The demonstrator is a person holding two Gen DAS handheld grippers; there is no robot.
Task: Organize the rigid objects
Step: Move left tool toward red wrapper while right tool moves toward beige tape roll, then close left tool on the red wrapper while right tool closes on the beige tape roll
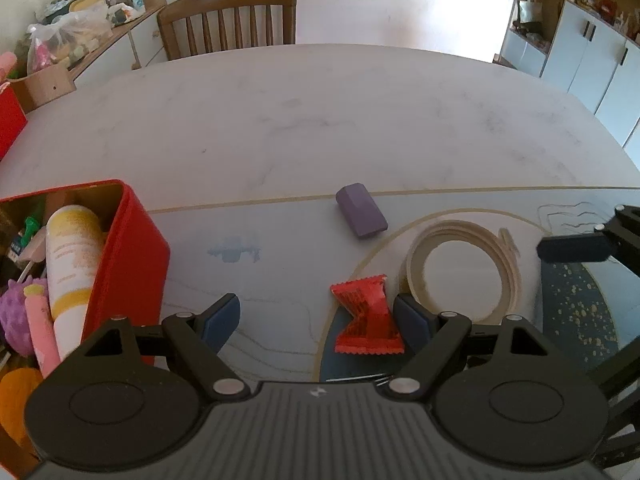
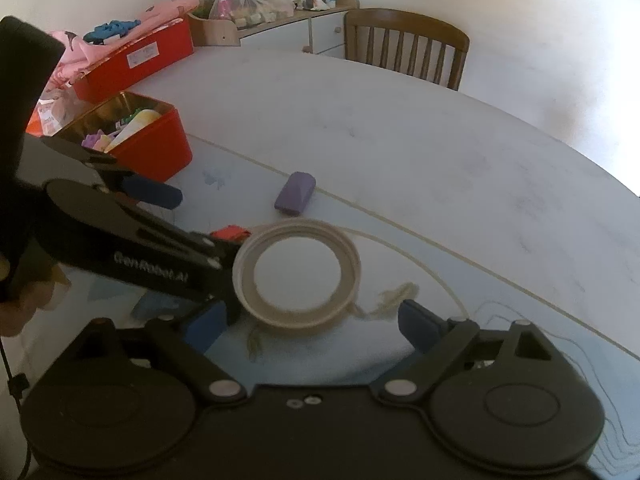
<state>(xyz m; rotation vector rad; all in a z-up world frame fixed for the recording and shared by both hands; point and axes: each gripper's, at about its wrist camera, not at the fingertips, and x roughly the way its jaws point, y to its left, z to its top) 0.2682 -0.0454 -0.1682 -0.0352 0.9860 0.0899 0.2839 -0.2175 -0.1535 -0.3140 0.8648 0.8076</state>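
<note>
Left gripper jaws stand apart, red packet beside the right jaw; right gripper jaws apart around the cream ring.

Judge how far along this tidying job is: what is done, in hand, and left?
Done: the red box already holds several items. In hand: nothing; the open left gripper nears the red packet, the open right gripper the coiled strap. Left: both, plus the purple block.

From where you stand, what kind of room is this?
Probably a home dining room: a large pale table with a wooden chair pushed up to it, a cluttered sideboard along the wall, and white cupboards with open shelves.
</note>
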